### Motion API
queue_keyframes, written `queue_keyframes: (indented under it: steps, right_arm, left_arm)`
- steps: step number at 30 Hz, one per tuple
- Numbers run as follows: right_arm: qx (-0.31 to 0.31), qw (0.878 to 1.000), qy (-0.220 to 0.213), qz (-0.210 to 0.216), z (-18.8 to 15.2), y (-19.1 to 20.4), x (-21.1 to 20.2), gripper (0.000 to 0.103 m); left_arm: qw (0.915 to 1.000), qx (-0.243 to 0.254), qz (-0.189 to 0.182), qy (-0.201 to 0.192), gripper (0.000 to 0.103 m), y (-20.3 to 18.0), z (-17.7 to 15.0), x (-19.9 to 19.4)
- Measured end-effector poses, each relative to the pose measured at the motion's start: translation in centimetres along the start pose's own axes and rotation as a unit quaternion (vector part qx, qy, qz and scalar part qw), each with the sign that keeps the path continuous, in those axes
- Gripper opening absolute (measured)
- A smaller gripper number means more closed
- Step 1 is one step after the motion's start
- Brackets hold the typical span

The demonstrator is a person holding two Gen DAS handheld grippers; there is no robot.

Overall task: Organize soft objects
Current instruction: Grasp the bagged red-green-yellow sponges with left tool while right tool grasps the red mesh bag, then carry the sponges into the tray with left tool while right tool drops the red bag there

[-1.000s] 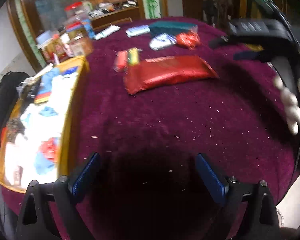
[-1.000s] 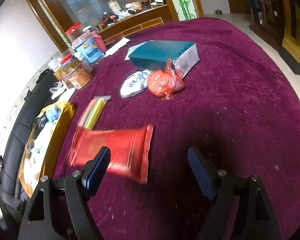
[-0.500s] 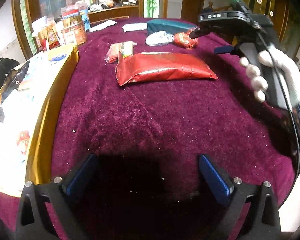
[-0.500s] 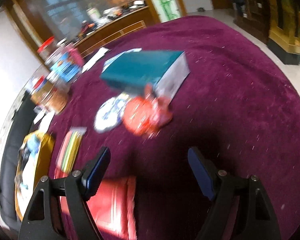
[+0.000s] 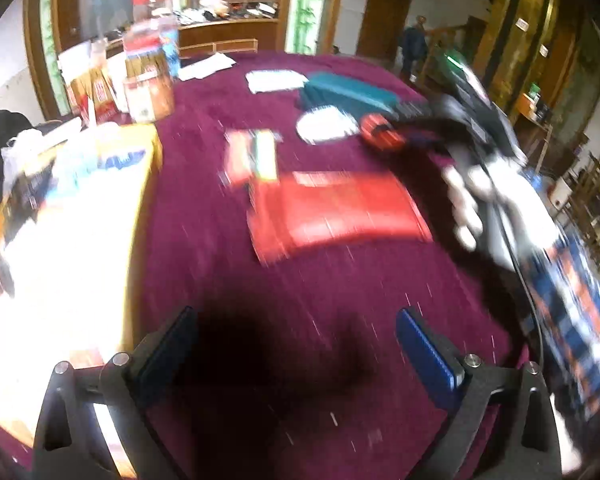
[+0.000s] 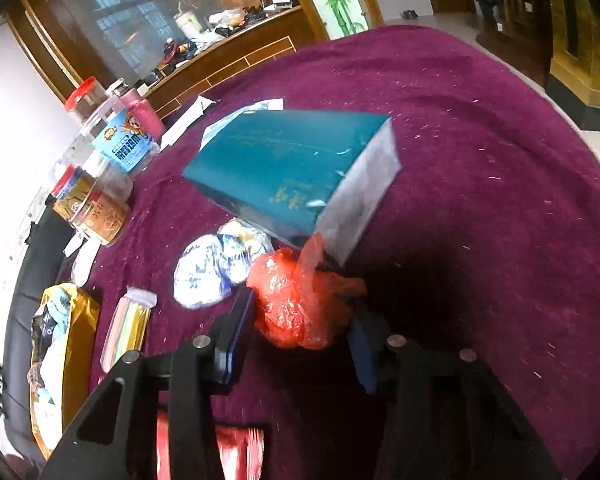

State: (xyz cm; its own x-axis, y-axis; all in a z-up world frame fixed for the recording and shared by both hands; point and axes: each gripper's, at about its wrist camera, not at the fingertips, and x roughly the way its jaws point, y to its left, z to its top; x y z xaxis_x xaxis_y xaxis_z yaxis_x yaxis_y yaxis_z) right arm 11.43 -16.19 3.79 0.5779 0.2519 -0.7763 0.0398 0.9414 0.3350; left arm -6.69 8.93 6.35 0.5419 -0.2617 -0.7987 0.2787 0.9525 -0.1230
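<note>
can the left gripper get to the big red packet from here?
Probably yes: left gripper is open and empty, with only bare cloth up to the red packet; the right gripper is busy farther back.

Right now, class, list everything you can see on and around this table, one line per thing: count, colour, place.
tablecloth: one, maroon, covers the table
red plastic bag: one, between the right gripper's pads
teal box: one, behind the bag
blue-and-white packet: one, left of the bag
long red pouch: one, mid-table
striped packet: one, pink and yellow, near the tray
yellow tray: one, table's left edge, full
jars: several, clear, far left
papers: white, far side
left gripper: black, blue pads, open
right gripper: jaws just closing, pads pressing the bag
</note>
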Motion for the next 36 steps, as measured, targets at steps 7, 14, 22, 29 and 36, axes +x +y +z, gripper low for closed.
queue_keyframes:
  steps: [7, 14, 22, 29, 36]
  right_arm:
    - [0.006, 0.999, -0.002, 0.040, -3.3, -1.3, -2.8, 0.043]
    - [-0.009, 0.999, 0.007, 0.036, -3.6, -0.9, -2.1, 0.044]
    - [-0.013, 0.999, -0.009, 0.039, -3.4, -0.9, -2.8, 0.044]
    - [-0.013, 0.999, -0.016, 0.041, -3.4, -1.1, -3.0, 0.044]
    - [-0.012, 0.999, -0.030, 0.041, -3.4, -1.3, -3.5, 0.044]
  left_arm:
    - [0.9986, -0.004, 0.036, 0.038, 0.101, 1.9, 7.7, 6.5]
    - [0.9943, -0.028, 0.078, 0.066, 0.101, 3.5, 11.8, 13.5]
    - [0.9945, 0.003, 0.097, 0.040, 0.050, 3.2, 12.4, 14.4]
    - [0.9980, -0.060, 0.018, -0.008, 0.043, 5.5, 12.8, 9.6]
    - [0.9948, -0.081, -0.025, -0.056, 0.043, 5.9, 11.4, 2.7]
